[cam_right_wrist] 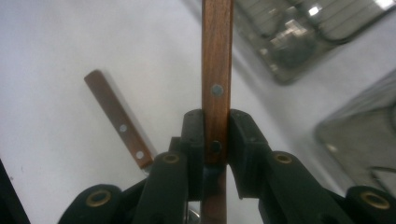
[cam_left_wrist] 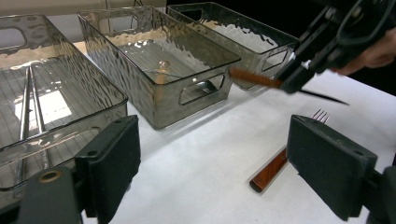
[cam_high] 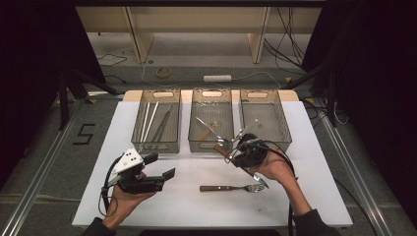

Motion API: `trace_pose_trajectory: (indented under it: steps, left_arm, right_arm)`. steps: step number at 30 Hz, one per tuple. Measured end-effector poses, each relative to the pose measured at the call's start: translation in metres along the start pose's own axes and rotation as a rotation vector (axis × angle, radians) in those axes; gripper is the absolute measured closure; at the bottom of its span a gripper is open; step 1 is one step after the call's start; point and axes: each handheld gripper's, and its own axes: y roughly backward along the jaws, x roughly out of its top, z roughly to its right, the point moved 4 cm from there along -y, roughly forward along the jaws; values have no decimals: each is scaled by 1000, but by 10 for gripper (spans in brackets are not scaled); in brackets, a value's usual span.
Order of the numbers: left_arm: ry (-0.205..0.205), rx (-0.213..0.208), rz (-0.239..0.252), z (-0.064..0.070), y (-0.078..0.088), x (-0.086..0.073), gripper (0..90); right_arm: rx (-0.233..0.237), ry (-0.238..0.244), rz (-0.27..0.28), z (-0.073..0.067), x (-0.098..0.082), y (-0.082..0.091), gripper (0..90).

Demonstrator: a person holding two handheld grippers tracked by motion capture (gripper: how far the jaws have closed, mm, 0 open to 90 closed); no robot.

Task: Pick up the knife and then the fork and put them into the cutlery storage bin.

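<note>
While I hold this pose, these are the risks I read from the scene.

Right gripper (cam_high: 244,149): my fingers (cam_right_wrist: 196,140) are clamped on the wooden handle of a knife (cam_right_wrist: 216,70), lifted off the table (cam_high: 162,196) just in front of the middle bin (cam_high: 211,93); in the left gripper view the dark blade trails out behind the gripper towards my hand.

Grip: the pads pinch the handle at its lower rivet, well off the middle, so I judge the knife could pivot or slip if I swing fast.

Bin edge: the handle tip sits close to the near walls of the middle bin and the right bin (cam_high: 264,93); a low approach could knock a rim and shove a bin.

Wrong bin: the middle bin already holds wooden-handled cutlery, the left bin (cam_high: 157,93) long thin metal pieces I cannot identify; a careless drop could mix the sorts.

Left gripper (cam_high: 158,166): my fingers (cam_left_wrist: 329,163) stand wide apart with nothing between them, resting low over the table's left front.

Fork (cam_high: 231,188): it lies flat on the table between my two hands, below the lifted knife; if the knife falls it could land on the fork and scatter it.
</note>
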Motion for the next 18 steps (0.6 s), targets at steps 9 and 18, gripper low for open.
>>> trace_pose_trajectory:
  steps: [9,18]
  left_arm:
    - [0,0,2,-1,0,0,174]
    - [0,1,2,-1,0,0,174]
  right_arm:
    - [-30,-69,88,30,10,25,776]
    - [-90,-102,144,54,23,43,776]
